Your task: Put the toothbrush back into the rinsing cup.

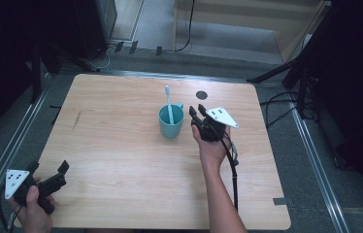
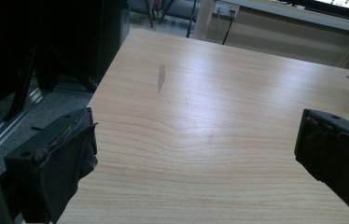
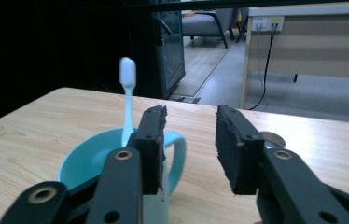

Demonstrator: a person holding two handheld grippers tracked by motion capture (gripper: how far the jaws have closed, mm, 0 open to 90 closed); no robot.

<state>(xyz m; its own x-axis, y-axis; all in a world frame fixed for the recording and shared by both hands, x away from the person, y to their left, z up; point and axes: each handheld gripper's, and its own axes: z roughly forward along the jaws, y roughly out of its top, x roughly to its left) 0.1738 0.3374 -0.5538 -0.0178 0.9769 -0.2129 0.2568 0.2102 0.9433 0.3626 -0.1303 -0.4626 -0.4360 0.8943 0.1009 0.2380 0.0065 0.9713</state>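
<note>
My right gripper (image 1: 197, 109), jaws apart & empty beside teal mug (image 1: 171, 122) w/ toothbrush (image 1: 169, 103): I'd back off straight, no handle bump.

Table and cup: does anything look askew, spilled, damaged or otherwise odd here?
Nothing is spilled or tipped. The teal cup stands upright with the toothbrush leaning inside it. The one blemish is a dark smudge on the table, left of the cup, which looks like a stain or scuff.

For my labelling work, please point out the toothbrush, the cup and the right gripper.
toothbrush (image 3: 127, 74), right gripper view, on its white head.
cup (image 1: 171, 127), high view, on its teal outer wall.
right gripper (image 1: 197, 109), high view, midway between its fingertips.
</note>
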